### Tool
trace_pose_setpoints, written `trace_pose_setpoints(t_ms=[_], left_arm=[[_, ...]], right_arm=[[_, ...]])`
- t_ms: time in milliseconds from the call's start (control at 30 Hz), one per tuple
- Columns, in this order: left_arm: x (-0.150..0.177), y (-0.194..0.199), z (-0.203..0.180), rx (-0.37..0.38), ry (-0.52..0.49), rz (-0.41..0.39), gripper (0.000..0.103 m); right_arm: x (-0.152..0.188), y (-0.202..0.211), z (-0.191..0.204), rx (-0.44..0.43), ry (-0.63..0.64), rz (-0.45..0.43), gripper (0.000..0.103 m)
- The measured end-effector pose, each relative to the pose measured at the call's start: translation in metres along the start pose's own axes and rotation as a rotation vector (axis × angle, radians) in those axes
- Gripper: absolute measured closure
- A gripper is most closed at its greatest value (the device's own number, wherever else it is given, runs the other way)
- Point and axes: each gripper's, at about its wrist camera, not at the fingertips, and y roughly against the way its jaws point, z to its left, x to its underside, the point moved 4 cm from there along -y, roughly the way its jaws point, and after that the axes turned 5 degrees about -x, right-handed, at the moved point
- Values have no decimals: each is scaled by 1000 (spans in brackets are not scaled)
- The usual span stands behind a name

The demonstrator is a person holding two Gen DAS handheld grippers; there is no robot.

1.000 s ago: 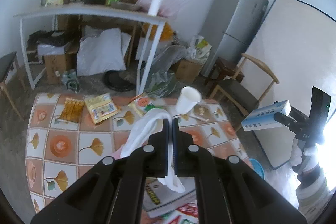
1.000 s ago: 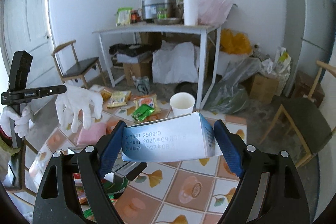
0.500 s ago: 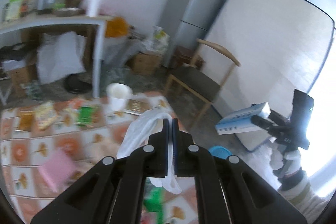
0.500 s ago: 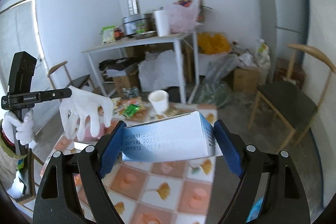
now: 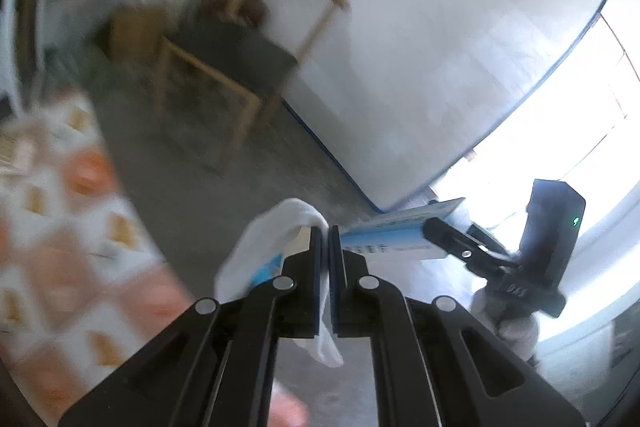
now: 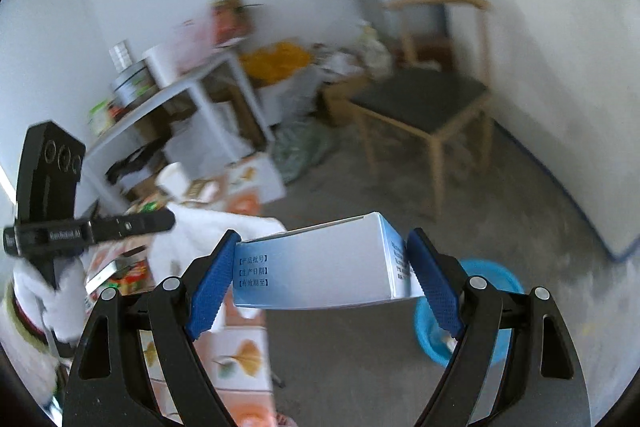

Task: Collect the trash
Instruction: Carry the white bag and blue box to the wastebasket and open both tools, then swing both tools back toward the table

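My left gripper [image 5: 329, 233] is shut on a white glove [image 5: 266, 243] that drapes over its left finger and hangs below the jaws, above the grey floor beside the table. My right gripper [image 6: 324, 259] is shut on a blue and white carton box [image 6: 320, 269], held level by its two ends above the floor. The box also shows in the left wrist view [image 5: 394, 233], just right of the left gripper. A blue bin [image 6: 486, 311] sits on the floor behind the right finger. The left gripper [image 6: 170, 217] with the glove [image 6: 208, 233] shows in the right wrist view.
The tiled-pattern table [image 5: 60, 227] with wrappers lies to the left, blurred. A wooden chair [image 6: 428, 107] stands by the wall. A white mattress [image 5: 420, 47] leans on the wall. A cluttered white shelf table [image 6: 180, 95] and a paper cup [image 6: 174, 177] are behind.
Both grippers have swung right, away from the table toward the floor and the blue bin, still holding the glove and the box.
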Motion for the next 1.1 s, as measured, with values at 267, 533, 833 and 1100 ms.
trace_pose_setpoints(t_ms=[267,533,833,1100], left_arm=[[1,-145,-55,35,-24,121,100],[-7,-228,-46,-81,-1,97,60],[-11,-166,-45,-26,-120,12,56],[15,-53,-41,-22,-229,-92,49]], right_arm=[[22,-19,-109,50,-296,3,23],[48,-85,-193,86,-596,11,10],[72,-74,-210,116,-632,-3,10],[58,-25,-158,148,-396,-47,10]])
